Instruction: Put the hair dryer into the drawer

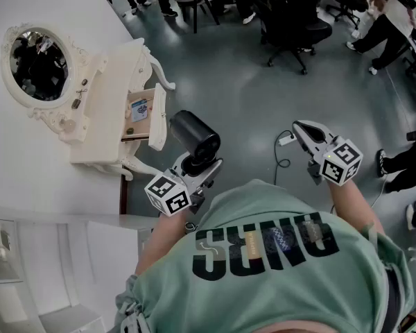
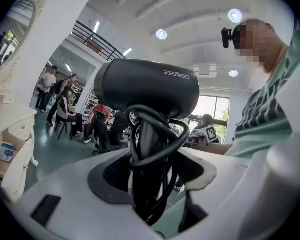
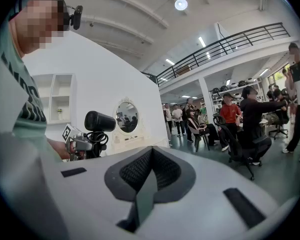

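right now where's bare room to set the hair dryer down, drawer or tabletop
The tabletop between the mirror and the open drawer is mostly bare. The drawer is tighter: a blue packet lies mid-floor, a small dark item near one end. The hair dryer is in the left hand-held gripper.

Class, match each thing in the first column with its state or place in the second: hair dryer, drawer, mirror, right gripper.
Column one:
1. hair dryer
2. drawer
3. mirror
4. right gripper

Column two:
A. pulled open
B. shut, with nothing between its jaws
C. clamped by its handle in the left gripper
D. standing on the white dressing table, against the wall

Pairs: 1-C, 2-A, 3-D, 4-B
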Available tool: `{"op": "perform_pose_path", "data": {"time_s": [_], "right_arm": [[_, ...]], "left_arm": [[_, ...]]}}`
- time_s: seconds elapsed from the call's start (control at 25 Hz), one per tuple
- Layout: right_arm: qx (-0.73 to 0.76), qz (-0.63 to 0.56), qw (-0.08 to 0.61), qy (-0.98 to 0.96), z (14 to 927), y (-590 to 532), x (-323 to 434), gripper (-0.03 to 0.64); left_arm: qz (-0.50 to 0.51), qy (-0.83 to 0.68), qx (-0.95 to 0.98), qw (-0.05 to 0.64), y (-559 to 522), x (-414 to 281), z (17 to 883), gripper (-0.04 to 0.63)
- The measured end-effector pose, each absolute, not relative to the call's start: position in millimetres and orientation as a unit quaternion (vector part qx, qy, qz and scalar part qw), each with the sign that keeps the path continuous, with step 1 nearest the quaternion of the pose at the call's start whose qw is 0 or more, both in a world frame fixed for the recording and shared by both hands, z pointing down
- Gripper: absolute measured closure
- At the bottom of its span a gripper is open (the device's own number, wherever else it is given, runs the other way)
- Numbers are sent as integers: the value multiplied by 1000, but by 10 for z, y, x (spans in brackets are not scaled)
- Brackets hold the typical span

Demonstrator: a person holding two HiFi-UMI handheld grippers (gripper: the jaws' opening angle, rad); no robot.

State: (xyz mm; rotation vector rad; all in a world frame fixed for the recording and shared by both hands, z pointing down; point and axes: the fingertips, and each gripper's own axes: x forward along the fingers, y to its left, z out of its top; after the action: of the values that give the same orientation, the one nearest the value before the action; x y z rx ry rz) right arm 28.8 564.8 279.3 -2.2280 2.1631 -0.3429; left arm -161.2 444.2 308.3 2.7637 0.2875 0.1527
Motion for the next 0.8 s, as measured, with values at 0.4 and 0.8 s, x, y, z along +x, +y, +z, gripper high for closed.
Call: {"op": "perform_pose_path", "data": {"time_s": [0.4, 0.8], "right_arm": [[-714, -110, 7, 691, 2856, 5633, 340, 624], [-709, -124, 22, 694, 2840, 5702, 522, 623]], "left_arm": [[56, 102, 978, 176, 4447, -1553, 3146, 328], [65, 101, 977, 174, 4538, -1344, 3123, 328]]}}
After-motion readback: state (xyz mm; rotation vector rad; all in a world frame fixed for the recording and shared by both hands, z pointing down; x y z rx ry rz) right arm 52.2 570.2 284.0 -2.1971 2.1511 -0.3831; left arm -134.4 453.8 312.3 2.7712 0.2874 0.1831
